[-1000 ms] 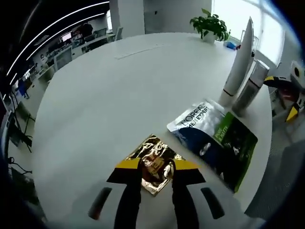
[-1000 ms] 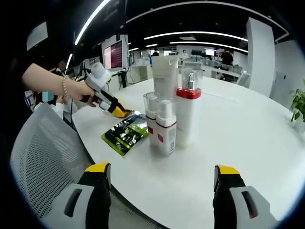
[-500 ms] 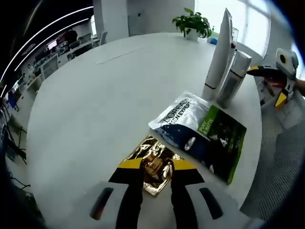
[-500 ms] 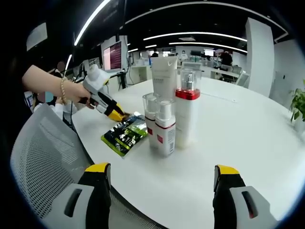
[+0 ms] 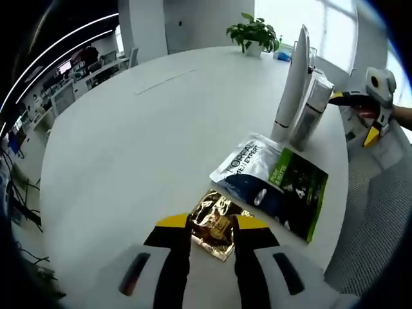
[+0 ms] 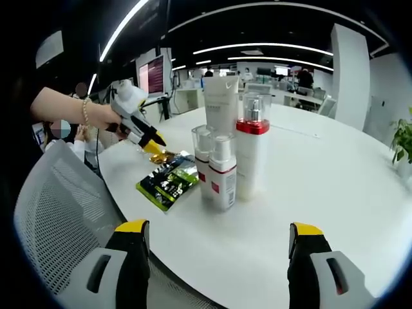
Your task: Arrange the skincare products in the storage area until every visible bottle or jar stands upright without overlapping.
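The left gripper (image 5: 214,226) has its 2 yellow-tipped jaws drawn in on a crinkled gold sachet (image 5: 216,221), clamping its near edge between them; the sachet looks slightly raised off the white round table (image 5: 141,135), though how far cannot be told. Just beyond and to the right of those jaws lies a flat blue, silver and green pouch (image 5: 273,185), close to the sachet. Farther ahead on the right stand the bottles: a tall white tube (image 5: 291,90) upright on its cap, with a silver-topped bottle (image 5: 311,109) touching its side.

The right gripper (image 6: 219,241) is spread wide, its 2 jaws well apart and holding nothing, hovering at the table's near edge. Ahead between them stand 2 small pump bottles with red bands (image 6: 217,168), a taller white bottle with a red collar and clear cap (image 6: 252,151) and the white tube (image 6: 223,106), all upright and bunched together. To their left lies the pouch (image 6: 167,181), and beyond it a hand (image 6: 96,116) holds the left gripper (image 6: 153,143) over the sachet.

A grey mesh chair (image 6: 58,212) sits left of the right gripper. A potted plant (image 5: 257,33) stands at the table's far side. The room is an open office with ceiling light strips.
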`<state>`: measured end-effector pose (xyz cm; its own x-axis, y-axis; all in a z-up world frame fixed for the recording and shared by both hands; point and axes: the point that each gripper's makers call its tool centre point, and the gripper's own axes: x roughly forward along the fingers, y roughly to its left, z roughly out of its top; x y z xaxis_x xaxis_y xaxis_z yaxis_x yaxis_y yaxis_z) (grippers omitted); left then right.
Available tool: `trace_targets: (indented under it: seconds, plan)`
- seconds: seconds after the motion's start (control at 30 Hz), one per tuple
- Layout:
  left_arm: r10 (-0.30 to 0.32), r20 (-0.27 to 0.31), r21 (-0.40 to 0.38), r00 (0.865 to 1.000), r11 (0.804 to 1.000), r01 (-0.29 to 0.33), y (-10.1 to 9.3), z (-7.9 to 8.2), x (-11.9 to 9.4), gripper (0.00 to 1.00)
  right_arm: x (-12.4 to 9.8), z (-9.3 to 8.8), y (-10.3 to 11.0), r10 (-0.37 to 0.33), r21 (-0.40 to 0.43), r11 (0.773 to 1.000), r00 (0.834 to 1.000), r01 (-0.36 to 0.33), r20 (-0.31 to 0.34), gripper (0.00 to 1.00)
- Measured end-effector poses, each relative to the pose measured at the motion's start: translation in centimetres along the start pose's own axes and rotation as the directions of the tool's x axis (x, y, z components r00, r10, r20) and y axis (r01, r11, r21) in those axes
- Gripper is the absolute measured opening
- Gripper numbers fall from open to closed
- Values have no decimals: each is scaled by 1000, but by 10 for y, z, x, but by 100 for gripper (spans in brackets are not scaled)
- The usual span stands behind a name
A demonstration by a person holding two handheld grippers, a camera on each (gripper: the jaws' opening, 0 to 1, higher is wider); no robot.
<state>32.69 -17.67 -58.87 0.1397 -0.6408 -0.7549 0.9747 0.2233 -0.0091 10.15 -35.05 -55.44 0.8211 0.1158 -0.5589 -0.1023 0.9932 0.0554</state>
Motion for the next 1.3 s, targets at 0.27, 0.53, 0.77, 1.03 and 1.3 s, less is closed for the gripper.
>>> trace_targets:
  seconds: [0.27,0.53,0.77,1.03,1.3]
  plan:
    - [61,70,-148,996,988,-50,1,-11,-32,42,0,0,0,2,2,1000,1000,-2,2,96]
    - [213,51,-415,976,893,-173,16,-61,-64,66,1,-1,3,13,5,1000,1000,-13,-3,96]
    - [218,54,-446,975,879,-171,7,-73,-73,71,1,-1,2,14,14,1000,1000,-14,0,96]
    - [200,124,-459,972,880,-122,-25,-56,-90,80,1,-1,1,10,26,1000,1000,-10,3,97]
    - [214,93,-383,972,909,-164,-40,-68,-92,86,0,-1,3,13,26,1000,1000,-13,0,97]
